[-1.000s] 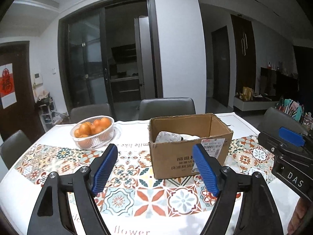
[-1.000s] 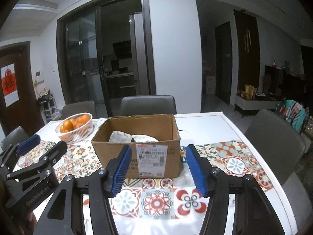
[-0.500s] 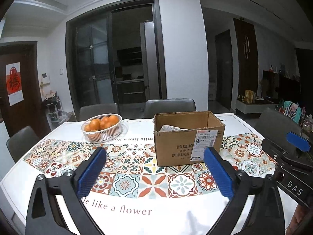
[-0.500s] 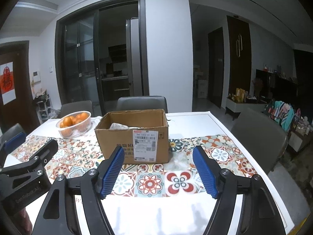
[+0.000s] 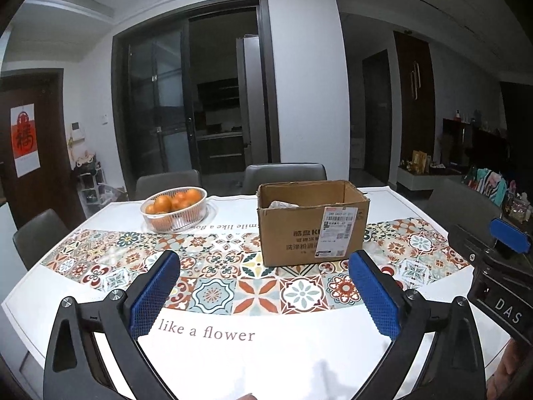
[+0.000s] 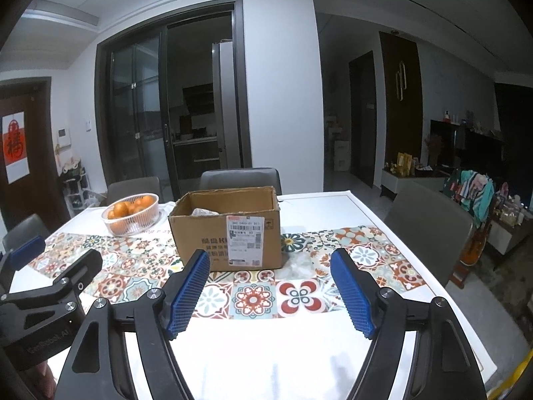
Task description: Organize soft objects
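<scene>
An open cardboard box (image 5: 313, 225) stands on the patterned tablecloth, with pale soft items (image 5: 281, 205) showing just above its rim. It also shows in the right wrist view (image 6: 230, 231), with the soft items (image 6: 203, 212) inside. My left gripper (image 5: 265, 291) is open and empty, held back over the table's near edge. My right gripper (image 6: 269, 288) is open and empty, also near the front edge. Each gripper shows at the side of the other's view.
A white basket of oranges (image 5: 174, 208) stands left of the box, also in the right wrist view (image 6: 131, 213). Grey chairs (image 5: 284, 173) surround the table (image 5: 233, 350). A chair (image 6: 429, 220) stands at the right side.
Both grippers have pulled back from the box toward the table's near edge. The box now looks smaller and farther. Both stay open and empty.
</scene>
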The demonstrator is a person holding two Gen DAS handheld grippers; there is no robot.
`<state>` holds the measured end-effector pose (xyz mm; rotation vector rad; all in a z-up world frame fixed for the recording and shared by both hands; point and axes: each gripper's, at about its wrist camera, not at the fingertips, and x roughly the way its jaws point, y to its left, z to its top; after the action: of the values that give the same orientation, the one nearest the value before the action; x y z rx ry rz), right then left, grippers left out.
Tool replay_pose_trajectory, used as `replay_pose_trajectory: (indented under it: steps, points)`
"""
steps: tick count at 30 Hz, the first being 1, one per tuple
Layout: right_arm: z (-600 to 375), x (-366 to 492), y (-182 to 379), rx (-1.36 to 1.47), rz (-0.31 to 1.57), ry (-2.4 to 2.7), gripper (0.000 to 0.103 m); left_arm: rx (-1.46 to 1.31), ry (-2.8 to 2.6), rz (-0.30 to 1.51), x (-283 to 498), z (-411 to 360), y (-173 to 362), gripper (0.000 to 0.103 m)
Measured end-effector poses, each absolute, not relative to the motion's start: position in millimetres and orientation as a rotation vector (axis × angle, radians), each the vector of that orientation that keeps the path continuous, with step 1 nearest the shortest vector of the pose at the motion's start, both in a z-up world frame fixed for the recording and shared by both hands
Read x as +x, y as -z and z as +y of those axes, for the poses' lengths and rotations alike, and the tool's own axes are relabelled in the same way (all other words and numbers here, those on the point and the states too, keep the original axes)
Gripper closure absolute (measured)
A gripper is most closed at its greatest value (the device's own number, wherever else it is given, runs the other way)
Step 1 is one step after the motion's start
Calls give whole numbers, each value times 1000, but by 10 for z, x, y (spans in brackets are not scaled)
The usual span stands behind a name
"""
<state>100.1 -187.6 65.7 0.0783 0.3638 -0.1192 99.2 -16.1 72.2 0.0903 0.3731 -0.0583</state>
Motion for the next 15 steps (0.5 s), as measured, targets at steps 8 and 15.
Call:
replay_pose_trajectory:
  steps: [8, 15]
  points:
    - [-1850, 864, -583, 77, 367, 110, 27, 89, 60, 371, 842, -161, -671, 0]
    - [-1891, 814, -561, 92, 363, 110, 27, 98, 66, 364, 796, -176, -661, 0]
